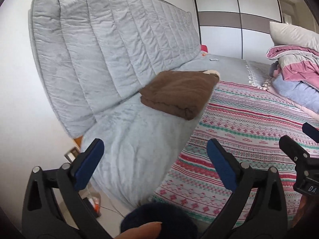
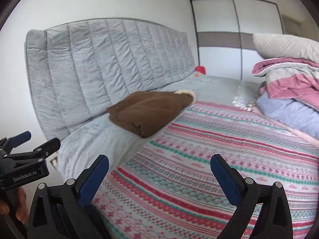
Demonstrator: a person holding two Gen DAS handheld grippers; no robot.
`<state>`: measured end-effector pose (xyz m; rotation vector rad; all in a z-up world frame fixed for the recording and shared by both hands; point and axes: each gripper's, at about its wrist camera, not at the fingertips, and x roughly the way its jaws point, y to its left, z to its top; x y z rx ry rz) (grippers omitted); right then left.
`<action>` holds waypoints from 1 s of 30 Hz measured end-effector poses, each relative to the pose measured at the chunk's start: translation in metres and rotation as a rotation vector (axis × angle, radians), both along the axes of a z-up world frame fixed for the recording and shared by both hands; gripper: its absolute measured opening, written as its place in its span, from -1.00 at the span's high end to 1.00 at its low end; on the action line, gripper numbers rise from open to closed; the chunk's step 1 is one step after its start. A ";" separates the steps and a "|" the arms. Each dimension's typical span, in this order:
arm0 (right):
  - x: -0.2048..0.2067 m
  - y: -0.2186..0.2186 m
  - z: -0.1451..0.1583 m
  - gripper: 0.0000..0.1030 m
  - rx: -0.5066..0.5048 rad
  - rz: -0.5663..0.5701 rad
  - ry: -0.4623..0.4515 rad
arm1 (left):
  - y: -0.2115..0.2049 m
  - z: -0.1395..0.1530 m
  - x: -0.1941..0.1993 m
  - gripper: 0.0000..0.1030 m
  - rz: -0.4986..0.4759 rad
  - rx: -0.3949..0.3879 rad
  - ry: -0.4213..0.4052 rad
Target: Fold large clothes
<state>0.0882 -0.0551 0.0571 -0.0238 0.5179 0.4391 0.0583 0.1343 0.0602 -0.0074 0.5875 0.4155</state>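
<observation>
A: Entry. Brown garment lies folded into a thick rectangular bundle on the bed, at the headboard-side edge, on the grey plush cover just where it meets the patterned sheet. A cream lining shows at its far corner.

B: Tools?

A: Left tool has its jaws spread wide, nothing between them, hanging over the near edge of the bed, well apart from the bundle. Right tool likewise gaping and empty, over the patterned sheet. Neither touches cloth.

B: So this fold reads as done?

A: My judgement, yes: the bundle sits squared and free of both tools. Whether more clothes remain I cannot say. A pile of bedding with a pillow on top occupies the bed's far right side, and I cannot tell whether any of it is clothing.

B: Risks from here?

A: Three. First, the bundle is bulky and plush; the top layer may spring back and relax the fold with nothing weighing it down. Second, it straddles the step between grey cover and sheet, so a nudge could tip it or shear its layers. Third, any sweep of a tool close over that edge, or a tug on the sheet beneath it, could drag the bundle open.

B: Anything else nearby?

A: Quilted grey headboard just behind the bundle; wardrobe beyond the far end.
</observation>
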 end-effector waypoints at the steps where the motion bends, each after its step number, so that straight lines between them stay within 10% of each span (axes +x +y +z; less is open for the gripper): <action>1: -0.001 -0.004 0.000 -0.99 0.005 -0.007 -0.009 | -0.002 -0.002 0.002 -0.98 0.000 -0.006 0.005; 30: 0.006 -0.017 -0.010 -0.99 0.030 -0.018 0.061 | -0.029 -0.014 0.013 -0.98 -0.022 0.002 0.042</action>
